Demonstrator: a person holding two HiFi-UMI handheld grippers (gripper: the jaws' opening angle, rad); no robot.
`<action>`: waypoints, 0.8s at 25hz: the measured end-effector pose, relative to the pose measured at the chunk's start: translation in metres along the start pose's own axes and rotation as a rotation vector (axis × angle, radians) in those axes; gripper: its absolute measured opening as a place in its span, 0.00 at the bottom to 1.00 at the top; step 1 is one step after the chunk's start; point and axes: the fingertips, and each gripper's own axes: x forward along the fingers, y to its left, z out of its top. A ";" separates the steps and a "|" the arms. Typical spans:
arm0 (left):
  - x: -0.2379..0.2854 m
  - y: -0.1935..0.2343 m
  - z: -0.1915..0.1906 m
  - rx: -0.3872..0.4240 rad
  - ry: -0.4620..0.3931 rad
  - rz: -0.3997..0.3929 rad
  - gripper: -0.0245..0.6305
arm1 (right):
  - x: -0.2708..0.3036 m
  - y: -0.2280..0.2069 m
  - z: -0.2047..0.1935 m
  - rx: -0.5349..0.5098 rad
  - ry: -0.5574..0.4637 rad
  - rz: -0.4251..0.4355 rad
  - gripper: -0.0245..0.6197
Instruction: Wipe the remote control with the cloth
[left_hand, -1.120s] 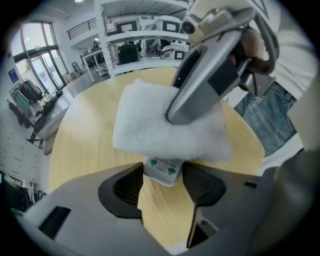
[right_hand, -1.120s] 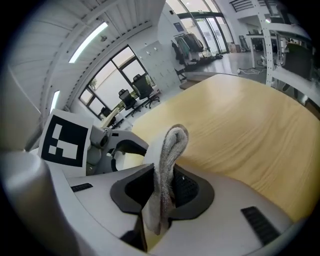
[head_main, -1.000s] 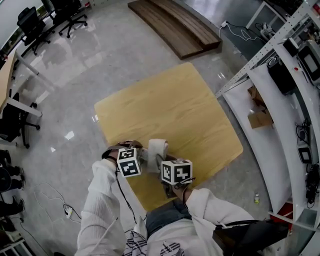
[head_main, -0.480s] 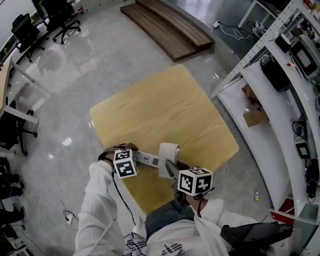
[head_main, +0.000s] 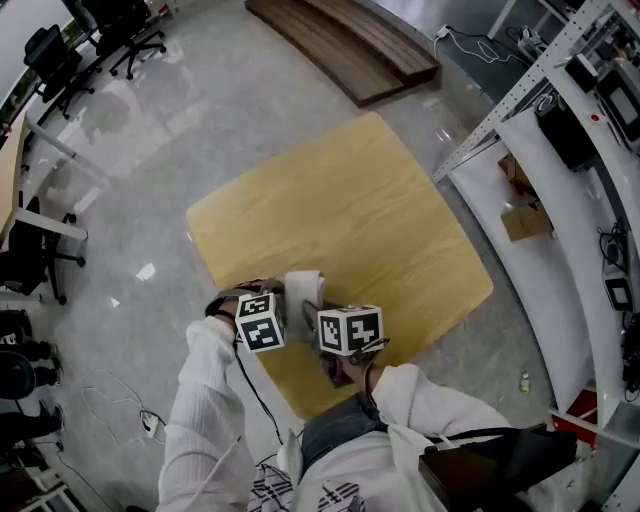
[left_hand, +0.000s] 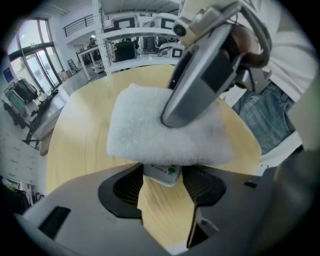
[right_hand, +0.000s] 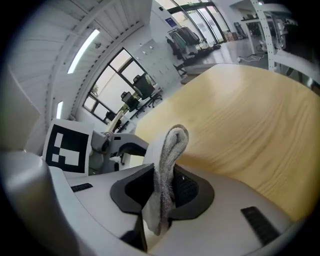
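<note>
Near the front edge of the round wooden table (head_main: 350, 210), my left gripper (head_main: 281, 308) is shut on one end of the white remote control (left_hand: 164, 173). Only that end shows between the jaws of the left gripper (left_hand: 162, 184). The white cloth (left_hand: 145, 130) lies folded over the rest of the remote. My right gripper (right_hand: 161, 191) is shut on the cloth (right_hand: 172, 145) and presses it down from above. In the head view the cloth (head_main: 303, 287) stands up right beside both grippers, with the right gripper (head_main: 313, 312) close to the left one.
A white shelving rack (head_main: 560, 200) with a cardboard box (head_main: 525, 222) runs along the right. A dark wooden platform (head_main: 345, 50) lies on the floor beyond the table. Office chairs (head_main: 120, 30) stand far left. The person's lap is at the table's near edge.
The right gripper slid the cloth to the right along the remote, baring its middle, then came back left against the left gripper. The left gripper kept still.
</note>
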 end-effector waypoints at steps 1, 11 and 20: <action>0.000 -0.001 0.000 0.001 -0.002 0.000 0.42 | -0.001 -0.007 -0.002 0.001 -0.004 -0.017 0.18; 0.000 -0.001 -0.002 0.007 0.005 -0.011 0.42 | -0.044 -0.056 -0.006 0.057 -0.037 -0.118 0.18; 0.002 0.003 -0.001 -0.034 -0.016 -0.003 0.42 | -0.087 -0.094 -0.007 0.120 -0.134 -0.185 0.18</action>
